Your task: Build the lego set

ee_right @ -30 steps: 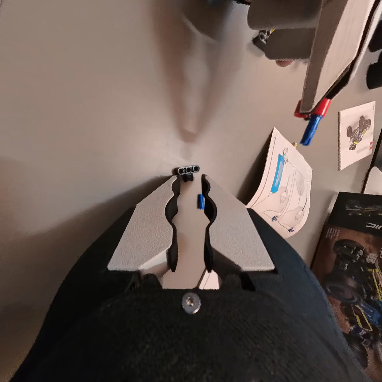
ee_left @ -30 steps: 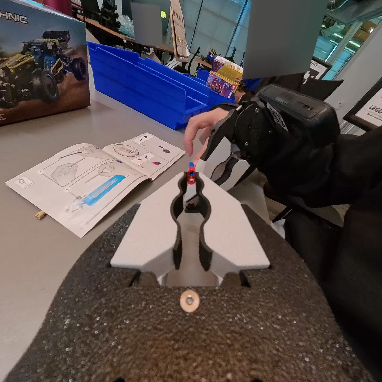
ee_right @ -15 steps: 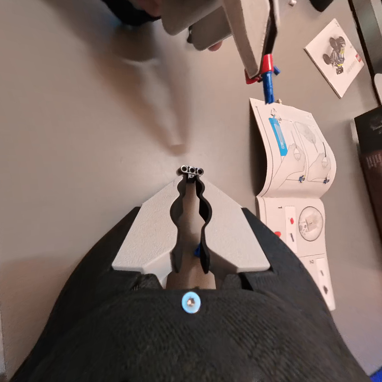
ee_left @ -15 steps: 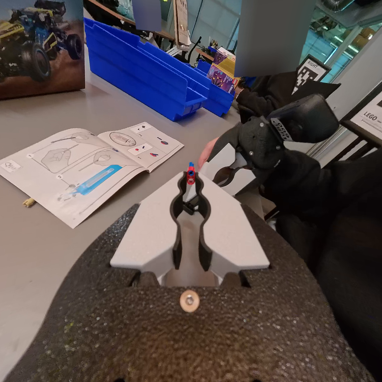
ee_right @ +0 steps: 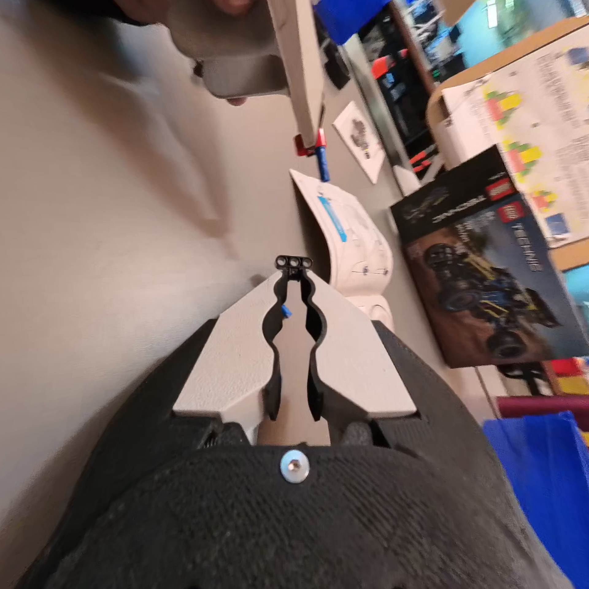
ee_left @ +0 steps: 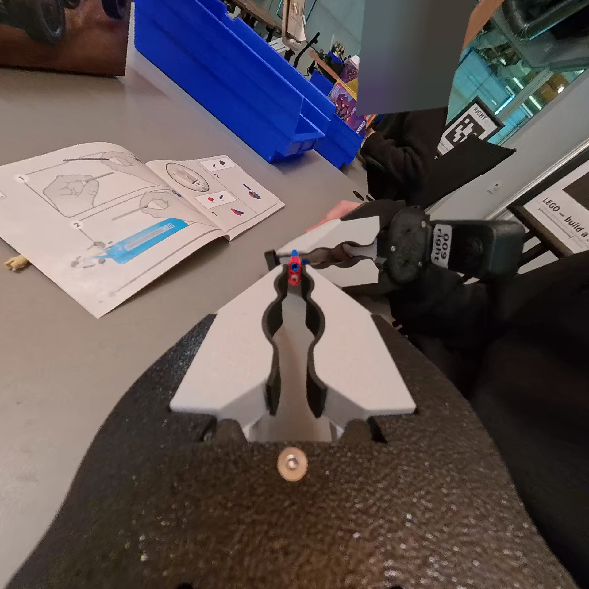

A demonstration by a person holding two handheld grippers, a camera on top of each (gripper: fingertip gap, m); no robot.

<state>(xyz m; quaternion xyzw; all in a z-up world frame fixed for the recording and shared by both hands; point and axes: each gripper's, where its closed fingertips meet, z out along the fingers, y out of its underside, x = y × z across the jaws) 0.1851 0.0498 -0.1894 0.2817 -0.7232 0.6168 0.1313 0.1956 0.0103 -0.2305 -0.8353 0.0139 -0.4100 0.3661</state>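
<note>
While pinching a red connector [ee_left: 294,274] with a blue pin, left gripper [ee_left: 294,271] jaws closed. Right gripper [ee_right: 294,271] jaws clamped on black three-hole beam [ee_right: 294,262], above grey tabletop [ee_left: 79,366].

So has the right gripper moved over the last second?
Yes. In the left wrist view the right gripper has swung round, now pointing left toward the booklet, its black beam beside the red piece.

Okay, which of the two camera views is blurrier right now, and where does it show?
Right wrist view: motion-smeared at the edges, the set box and the shadows on the table streaked, the black beam sharp. Left wrist view: crisp on the booklet, wide-angle bending only.
</note>
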